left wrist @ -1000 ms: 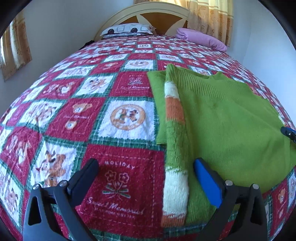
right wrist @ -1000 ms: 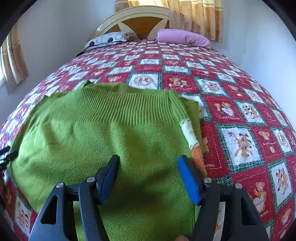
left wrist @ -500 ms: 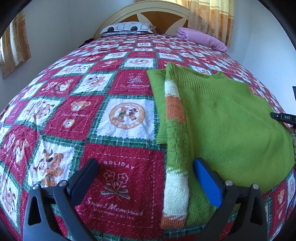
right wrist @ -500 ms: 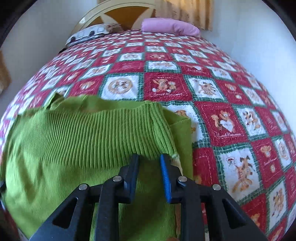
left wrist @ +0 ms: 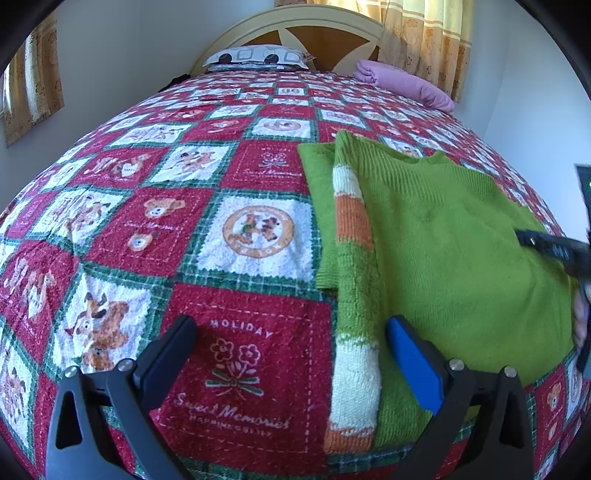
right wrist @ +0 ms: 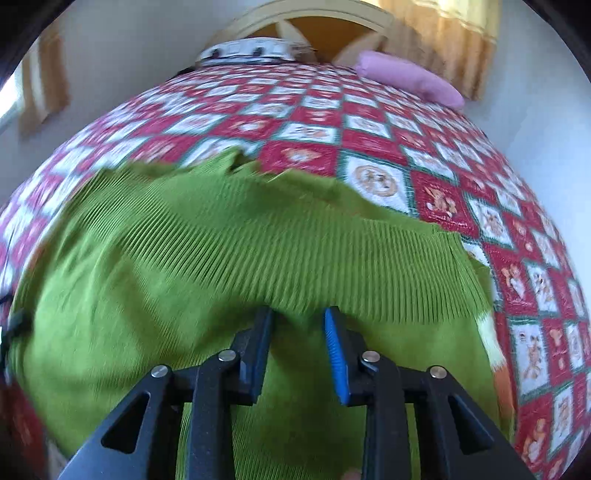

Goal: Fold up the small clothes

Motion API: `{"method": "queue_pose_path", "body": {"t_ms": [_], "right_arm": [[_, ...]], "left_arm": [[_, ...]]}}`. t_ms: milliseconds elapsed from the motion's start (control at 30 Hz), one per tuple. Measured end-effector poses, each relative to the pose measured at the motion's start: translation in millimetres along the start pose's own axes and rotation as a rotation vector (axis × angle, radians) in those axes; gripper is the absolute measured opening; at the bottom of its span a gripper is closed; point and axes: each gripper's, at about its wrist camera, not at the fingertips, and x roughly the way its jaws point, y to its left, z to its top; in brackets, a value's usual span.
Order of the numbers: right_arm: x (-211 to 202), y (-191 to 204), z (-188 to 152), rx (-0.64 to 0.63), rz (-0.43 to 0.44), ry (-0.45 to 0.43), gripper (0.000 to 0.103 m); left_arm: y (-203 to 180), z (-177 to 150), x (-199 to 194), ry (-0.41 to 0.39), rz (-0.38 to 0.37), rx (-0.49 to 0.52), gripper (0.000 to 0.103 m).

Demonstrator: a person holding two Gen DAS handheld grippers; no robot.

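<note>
Green sweater (left wrist: 450,251) lies flat on the patchwork bedspread (left wrist: 155,236), striped sleeve (left wrist: 351,295) folded along its edge. Left gripper (left wrist: 291,354): jaws wide apart, holding nothing. Right gripper (right wrist: 297,325): jaws narrowed at the ribbed hem (right wrist: 280,258); whether it holds the fabric, cannot tell.

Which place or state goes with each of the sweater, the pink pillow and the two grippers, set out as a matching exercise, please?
Things:
1. sweater
2. pink pillow
3. left gripper
4. right gripper

Places or states:
A. by the headboard
B. open above the quilt
C. closed on the ribbed hem
D. lying on the quilt, striped sleeve folded in

Pairs: 1-D, 2-A, 3-B, 4-C
</note>
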Motion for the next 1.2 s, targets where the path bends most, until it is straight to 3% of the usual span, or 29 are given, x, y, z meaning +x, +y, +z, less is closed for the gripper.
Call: {"method": "queue_pose_path", "body": {"t_ms": [100, 233, 367, 533, 700, 867, 1200], "right_arm": [[10.3, -6.6, 12.4, 0.022, -0.011, 0.014, 0.036], [-8.5, -3.5, 7.7, 0.026, -0.002, -0.024, 0.038], [-45.9, 7.0, -9.3, 0.014, 0.045, -0.086, 0.054], [-93.1, 49.4, -42.2, -0.144, 0.112, -0.154, 0.057], [-115.6, 108.3, -78.2, -0.322, 0.169, -0.190, 0.064], [-114.4, 157.3, -103.5, -0.466, 0.175, -0.204, 0.064], [-112.6, 202.8, -123.0, -0.592, 0.155, -0.232, 0.064]], "left_arm": [[1.3, -0.1, -0.4, 0.000, -0.002, -0.001, 0.103], [0.9, 0.0, -0.7, 0.000, -0.001, 0.000, 0.103], [2.9, 0.2, -1.8, 0.003, -0.014, -0.006, 0.103], [9.1, 3.2, -12.0, 0.007, -0.011, -0.017, 0.103], [8.9, 17.0, -21.3, -0.037, 0.070, 0.057, 0.103], [14.0, 32.6, -24.8, -0.061, 0.122, 0.106, 0.103], [18.1, 48.1, -13.5, -0.044, 0.153, 0.128, 0.103]]}}
